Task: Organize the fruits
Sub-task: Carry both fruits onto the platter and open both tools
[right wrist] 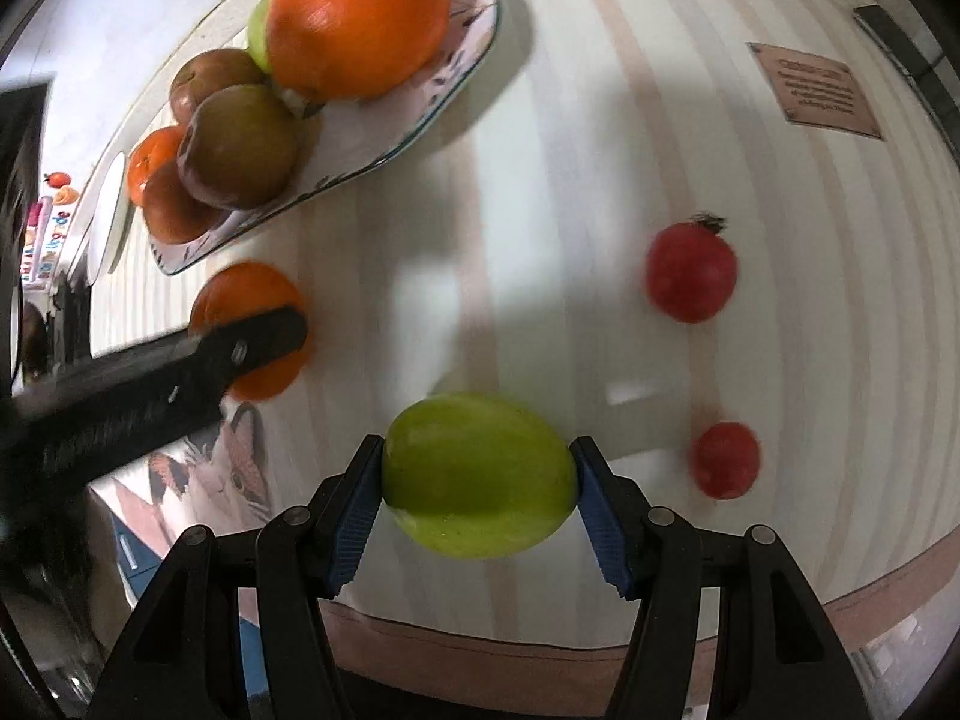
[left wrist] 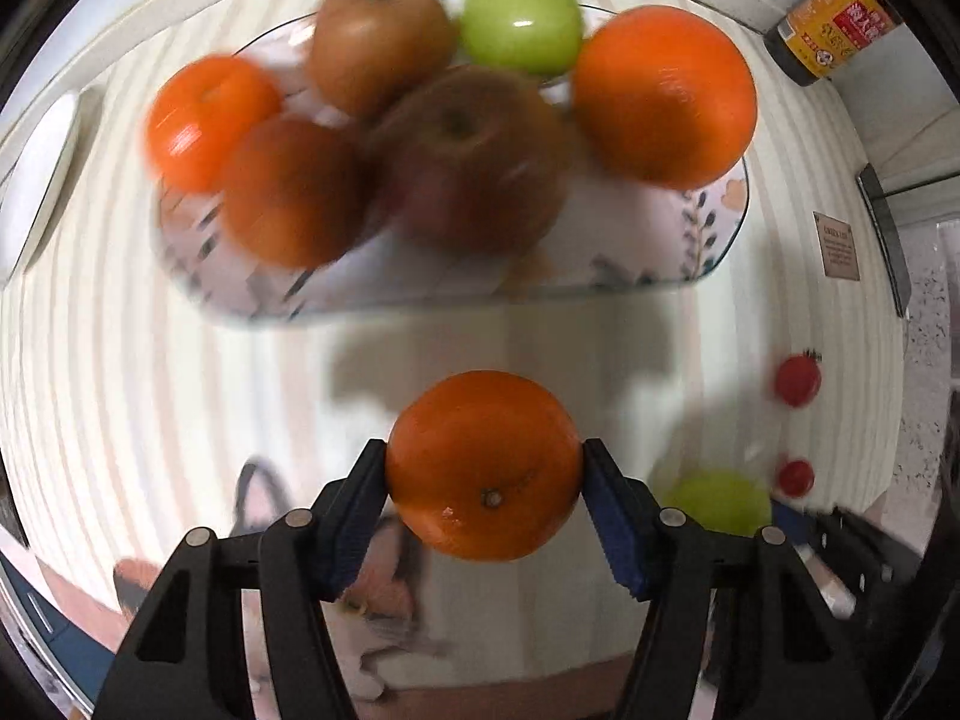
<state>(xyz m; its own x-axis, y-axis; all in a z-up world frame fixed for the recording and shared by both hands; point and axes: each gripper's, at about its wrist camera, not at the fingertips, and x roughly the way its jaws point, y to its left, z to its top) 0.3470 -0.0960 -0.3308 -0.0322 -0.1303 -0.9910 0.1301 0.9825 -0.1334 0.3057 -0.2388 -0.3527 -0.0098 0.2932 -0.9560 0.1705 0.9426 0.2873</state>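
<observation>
The left tool (left wrist: pixel 483 468) grips an orange (left wrist: pixel 483 465) near the plate (left wrist: pixel 714 240); the right tool (right wrist: pixel 477 474) grips a green apple (right wrist: pixel 477 474) above the tabletop (right wrist: pixel 540 180). Better to lower each fruit into the plate's free corner slowly — the pile there could roll.

- left gripper (left wrist: pixel 485 468): both blue pads squeezed onto the sides of an orange (left wrist: pixel 483 465), gripping it firmly
- right gripper (right wrist: pixel 478 474): same deal, pads clamped on a green apple (right wrist: pixel 478 475), fingers pointing forward over the tabletop
</observation>
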